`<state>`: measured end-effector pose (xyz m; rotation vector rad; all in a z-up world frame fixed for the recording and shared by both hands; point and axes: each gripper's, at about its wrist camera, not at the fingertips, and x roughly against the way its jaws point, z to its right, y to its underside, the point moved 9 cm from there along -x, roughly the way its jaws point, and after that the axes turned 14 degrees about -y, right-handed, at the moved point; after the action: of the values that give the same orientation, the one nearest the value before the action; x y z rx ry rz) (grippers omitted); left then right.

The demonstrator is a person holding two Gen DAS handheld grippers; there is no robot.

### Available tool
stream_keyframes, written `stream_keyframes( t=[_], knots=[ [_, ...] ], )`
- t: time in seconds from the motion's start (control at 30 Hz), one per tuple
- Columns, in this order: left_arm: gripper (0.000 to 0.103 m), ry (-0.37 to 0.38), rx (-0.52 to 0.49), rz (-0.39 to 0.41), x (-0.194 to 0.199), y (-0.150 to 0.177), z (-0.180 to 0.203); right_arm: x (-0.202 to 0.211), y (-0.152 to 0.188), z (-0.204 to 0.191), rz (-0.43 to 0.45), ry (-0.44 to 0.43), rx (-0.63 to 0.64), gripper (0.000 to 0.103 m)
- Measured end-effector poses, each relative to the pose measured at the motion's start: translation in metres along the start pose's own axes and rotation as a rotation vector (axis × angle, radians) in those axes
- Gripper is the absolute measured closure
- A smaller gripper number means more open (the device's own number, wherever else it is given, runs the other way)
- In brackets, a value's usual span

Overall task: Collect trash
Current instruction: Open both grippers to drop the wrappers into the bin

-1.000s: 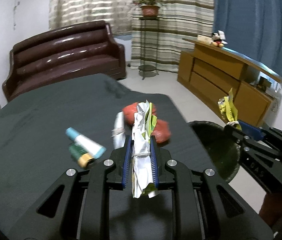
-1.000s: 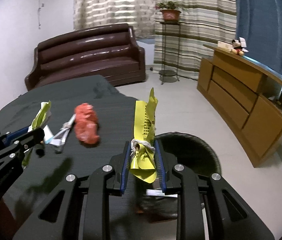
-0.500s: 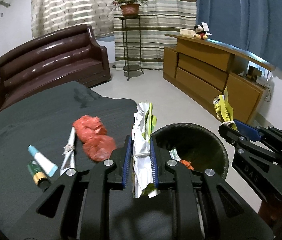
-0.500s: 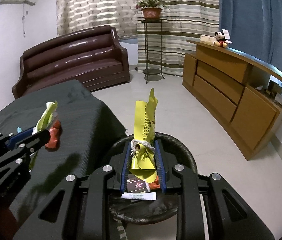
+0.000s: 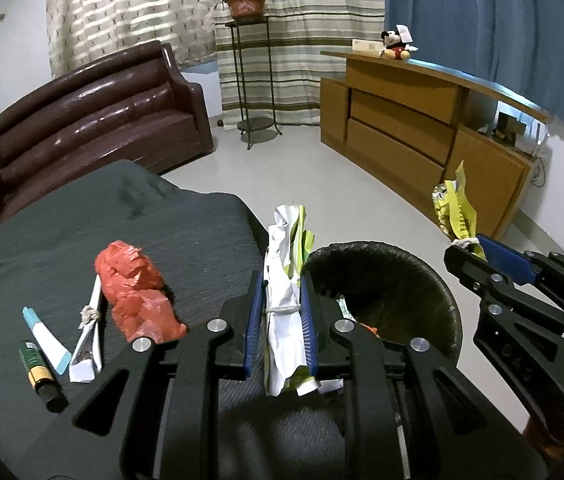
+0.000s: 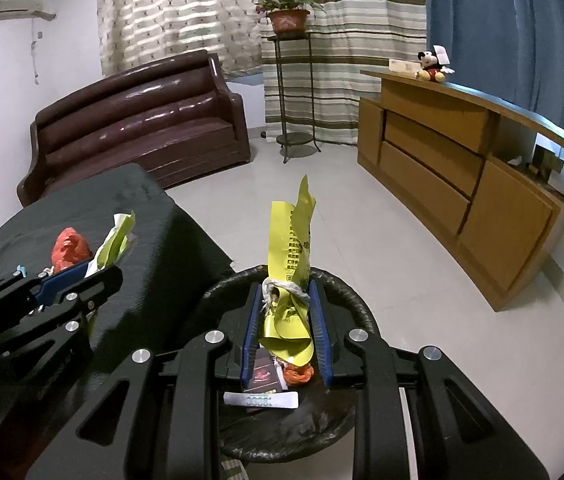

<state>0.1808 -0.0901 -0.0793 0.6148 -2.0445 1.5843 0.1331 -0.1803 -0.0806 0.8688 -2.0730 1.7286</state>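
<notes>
- Left hand-held gripper (image 5: 280, 312): blue pads clamped on a crumpled white and green wrapper (image 5: 286, 276) bound with a band; the wrapper stands upright between the pads and pokes out above and below them. It is held over the table's edge nearest the bin.
- Right hand-held gripper (image 6: 286, 322): pads clamped on a yellow wrapper (image 6: 291, 264) tied with white string; the printed strip rises upright above the pads. It is held directly above the bin's opening.
- Bin (image 6: 345, 292): round, black, lined with a dark bag, standing on the floor just beside the table's edge. Inside lie a white label strip, a dark packet and an orange scrap.
- Table (image 5: 62, 240): covered with a dark grey cloth.
- Red plastic bag (image 5: 134, 292): crumpled, lying on the table near the edge that faces the bin, just beside the left hand-held gripper.
- White folded wrapper (image 5: 89, 336): knotted with string, touching the red plastic bag on the side away from the bin.
- White tube (image 5: 46, 340): pale blue cap, lying beside the white folded wrapper.
- Green and yellow tube (image 5: 40, 374): dark cap, touching the white tube, farthest of the four from the bin.
- Room beyond: brown leather sofa (image 5: 94, 120), potted plant (image 5: 246, 0) on a metal stand, wooden sideboard (image 5: 421, 128).
</notes>
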Motion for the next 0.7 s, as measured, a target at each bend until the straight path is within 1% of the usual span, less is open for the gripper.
stream_keyframes(
  t=[0.2, 0.4, 0.47, 0.53, 0.7],
  knots=[
    [0.085, 0.003, 0.008, -0.032, -0.011, 0.0, 0.006, -0.005, 0.002, 0.006, -0.003, 0.007, -0.022, 0.078],
    [0.083, 0.019, -0.012, -0.049, -0.016, -0.001, 0.014, -0.009, 0.005, 0.013, -0.011, 0.009, -0.043, 0.077],
    [0.074, 0.019, -0.015, -0.049, -0.017, -0.001, 0.014, -0.011, 0.006, 0.013, -0.015, 0.007, -0.049, 0.074],
    [0.071, 0.018, -0.014, -0.045, -0.016, -0.002, 0.013, -0.01, 0.004, 0.015, -0.012, 0.008, -0.054, 0.068],
    [0.066, 0.017, -0.013, -0.045, -0.016, -0.001, 0.013, -0.007, 0.003, 0.018, -0.005, 0.014, -0.06, 0.066]
  ],
)
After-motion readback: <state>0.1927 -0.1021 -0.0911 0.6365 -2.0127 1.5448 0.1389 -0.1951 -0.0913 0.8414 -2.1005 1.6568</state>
